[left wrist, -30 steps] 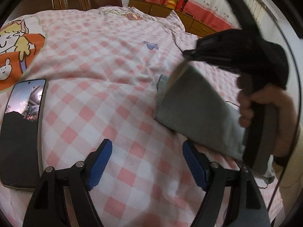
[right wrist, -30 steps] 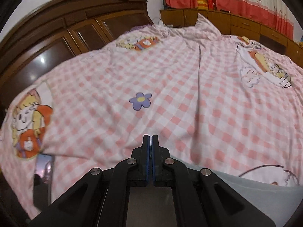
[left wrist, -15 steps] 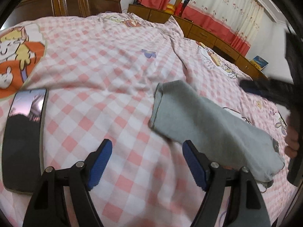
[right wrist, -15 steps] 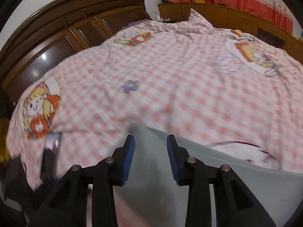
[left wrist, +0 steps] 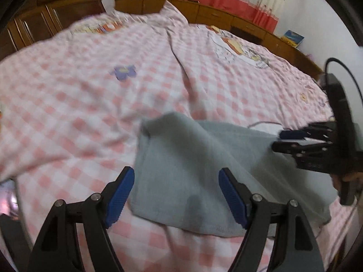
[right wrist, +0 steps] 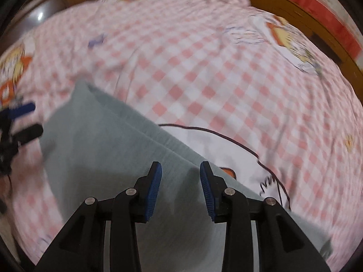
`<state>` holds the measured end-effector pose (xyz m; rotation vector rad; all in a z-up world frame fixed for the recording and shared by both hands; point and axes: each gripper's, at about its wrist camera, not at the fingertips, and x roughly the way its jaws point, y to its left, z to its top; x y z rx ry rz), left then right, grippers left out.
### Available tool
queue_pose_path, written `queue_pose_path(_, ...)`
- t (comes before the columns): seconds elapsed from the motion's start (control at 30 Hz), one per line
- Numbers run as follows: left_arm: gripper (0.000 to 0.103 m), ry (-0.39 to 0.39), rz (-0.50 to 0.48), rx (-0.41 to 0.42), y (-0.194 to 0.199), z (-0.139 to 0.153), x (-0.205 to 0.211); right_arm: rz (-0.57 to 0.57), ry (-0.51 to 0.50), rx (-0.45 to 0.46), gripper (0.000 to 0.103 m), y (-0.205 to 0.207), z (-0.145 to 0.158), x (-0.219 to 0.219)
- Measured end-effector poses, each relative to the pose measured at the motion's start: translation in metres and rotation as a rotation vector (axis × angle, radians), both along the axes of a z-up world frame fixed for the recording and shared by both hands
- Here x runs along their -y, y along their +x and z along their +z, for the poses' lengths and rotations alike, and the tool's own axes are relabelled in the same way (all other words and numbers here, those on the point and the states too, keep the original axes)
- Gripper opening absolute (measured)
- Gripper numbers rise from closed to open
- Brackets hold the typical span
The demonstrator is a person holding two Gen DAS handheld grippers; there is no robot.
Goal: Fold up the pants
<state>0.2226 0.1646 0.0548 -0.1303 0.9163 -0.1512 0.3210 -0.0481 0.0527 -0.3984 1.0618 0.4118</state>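
- The grey pants [left wrist: 188, 170] lie on the pink-checked bedspread [left wrist: 90, 104] as a long folded strip, one short end towards the left gripper and the length running off to the right; a lengthwise ridge shows along the top layer in the right wrist view [right wrist: 127, 158].
- The fold looks only partly done: the strip is long, so I judge at least one crosswise fold remains.
- The left gripper [left wrist: 177, 195] hangs over the near short end with its jaws spread wide and nothing between the blue pads; the cloth lies below them, untouched as far as I can tell.
- The right gripper [right wrist: 180, 189] hovers over the middle of the strip, jaws partly apart with nothing between them. In the left wrist view it appears at the right edge [left wrist: 281, 140], a hand [left wrist: 349, 179] on its handle.
- Risks from here:
  - A pinch that catches only the top layer would peel the strip open instead of carrying both layers over.
  - The soft, rumpled bedspread could be nipped together with the pants, dragging the sheet.
  - A dark cable [right wrist: 226, 140] runs just beside the far edge of the pants; a sweep across could snag it.
  - Uneven lifting by the two grippers would skew the fold.
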Motion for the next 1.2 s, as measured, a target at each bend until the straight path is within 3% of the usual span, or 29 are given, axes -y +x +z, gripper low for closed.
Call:
queue_pose_path(0.23, 0.080, 0.090, 0.030, -0.048, 0.001, -0.027, -0.003, 0.108, -0.033, 0.019, 0.036, 0.007, -0.015, -0.016)
queue_pose_path(0.6, 0.080, 0.092, 0.040, -0.032, -0.001, -0.027, -0.003, 0.202, -0.024, -0.021, 0.035, 0.000, -0.014, -0.015)
queue_pose_path(0.7, 0.080, 0.086, 0.035, -0.013, -0.002, -0.023, -0.002, 0.230, -0.043, -0.014, 0.020, -0.006, -0.016, -0.019)
queue_pose_path(0.73, 0.080, 0.085, 0.035, -0.008, -0.003, -0.022, -0.002, 0.229, -0.062, 0.005, 0.007, -0.008, -0.017, -0.022)
queue_pose_path(0.77, 0.080, 0.086, 0.036, -0.004, -0.003, -0.021, -0.003, 0.212, -0.087, 0.046, 0.002, -0.010, -0.016, -0.024)
queue_pose_path(0.93, 0.080, 0.105, 0.075, 0.015, -0.005, -0.017, -0.009, 0.147, -0.089, 0.186, 0.002, -0.011, 0.001, -0.022)
queue_pose_path(1.03, 0.080, 0.090, 0.102, 0.004, -0.004, -0.019, -0.016, 0.040, -0.102, 0.181, 0.002, 0.010, -0.006, -0.010)
queue_pose_path(1.13, 0.080, 0.077, 0.114, -0.005, -0.003, -0.020, -0.020, 0.026, -0.076, 0.122, 0.002, 0.014, -0.023, -0.006)
queue_pose_path(1.2, 0.080, 0.071, 0.119, -0.003, -0.003, -0.020, -0.022, 0.019, -0.087, 0.159, 0.003, 0.009, -0.025, -0.007)
